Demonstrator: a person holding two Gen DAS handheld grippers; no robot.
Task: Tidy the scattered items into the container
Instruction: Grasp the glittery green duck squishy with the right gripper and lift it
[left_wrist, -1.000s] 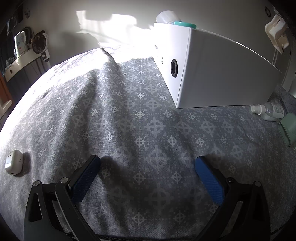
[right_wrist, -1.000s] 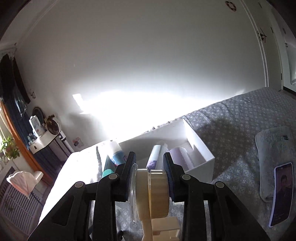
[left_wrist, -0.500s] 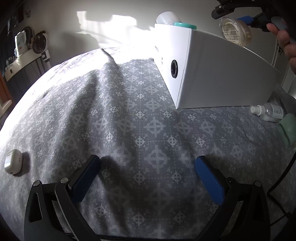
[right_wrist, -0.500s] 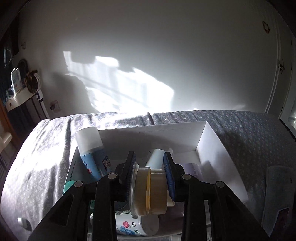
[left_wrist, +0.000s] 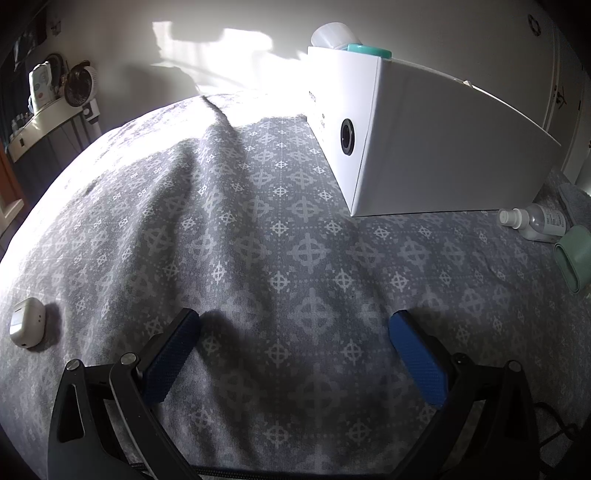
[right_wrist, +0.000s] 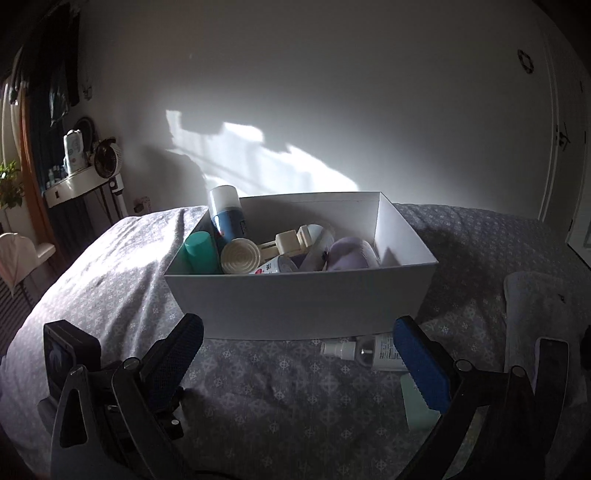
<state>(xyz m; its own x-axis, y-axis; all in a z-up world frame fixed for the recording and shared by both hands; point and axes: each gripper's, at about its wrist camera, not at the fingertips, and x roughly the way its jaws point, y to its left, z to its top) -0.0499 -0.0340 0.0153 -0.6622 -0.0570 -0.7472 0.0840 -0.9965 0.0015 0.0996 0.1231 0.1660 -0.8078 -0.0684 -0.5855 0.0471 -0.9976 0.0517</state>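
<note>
The white box (right_wrist: 303, 299) stands on the patterned bed and holds several toiletries, among them a cream round fan-like item (right_wrist: 242, 257). My right gripper (right_wrist: 297, 360) is open and empty, low over the bedspread in front of the box. A clear spray bottle (right_wrist: 365, 354) lies just ahead of its right finger, beside a pale green case (right_wrist: 415, 410). My left gripper (left_wrist: 295, 349) is open and empty over the bedspread, left of the box (left_wrist: 436, 147). The left wrist view also shows the spray bottle (left_wrist: 535, 223), the green case (left_wrist: 574, 258) and a white earbud case (left_wrist: 27, 326).
A folded grey towel (right_wrist: 543, 306) with a phone (right_wrist: 550, 373) on it lies at the right. A dark camera block (right_wrist: 70, 354) sits at the left of the right wrist view. A shelf with a small fan (right_wrist: 105, 158) stands by the far wall.
My right gripper let go of the cream round item into the box, opened, and drew back and down to the bed in front of the box. My left gripper has stayed still.
</note>
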